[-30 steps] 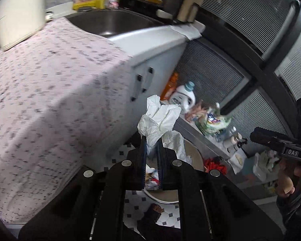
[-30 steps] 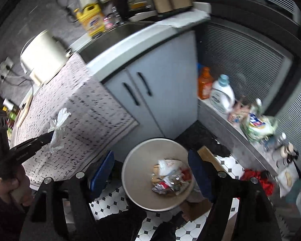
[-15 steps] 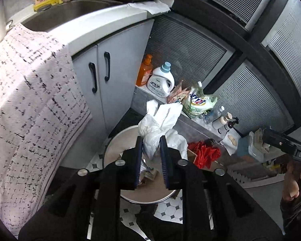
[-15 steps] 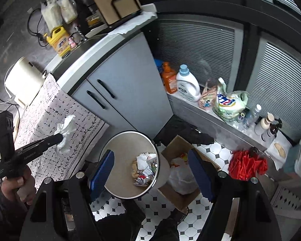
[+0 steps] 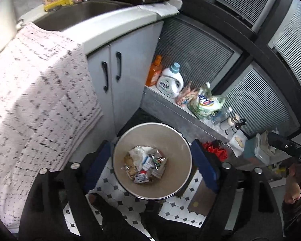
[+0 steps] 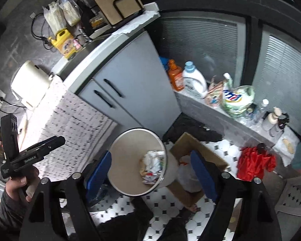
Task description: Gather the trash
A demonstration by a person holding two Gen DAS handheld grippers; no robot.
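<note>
A round metal trash bin (image 5: pixel 118 166) stands on the tiled floor beside the cabinet. Crumpled wrappers and white tissue (image 5: pixel 145 163) lie at its bottom. My left gripper (image 5: pixel 151 165) is open and empty, held straight above the bin, its blue pads on either side of the rim. My right gripper (image 6: pixel 150 167) is open and empty too, above the bin (image 6: pixel 126 146) and a little to its right. The trash (image 6: pixel 152 165) shows inside. The left gripper also shows in the right wrist view (image 6: pixel 59 139), over the cloth.
A patterned cloth (image 5: pixel 34 100) hangs over the counter on the left. Grey cabinet doors (image 5: pixel 120 76) stand behind the bin. A low ledge holds detergent bottles (image 5: pixel 170 80) and bags. A cardboard box (image 6: pixel 192 178) and a red cloth (image 6: pixel 252 160) lie on the floor to the right.
My left gripper opened and let go of the white tissue, which now lies in the bin. The right gripper drew back a little to the right, staying open.
</note>
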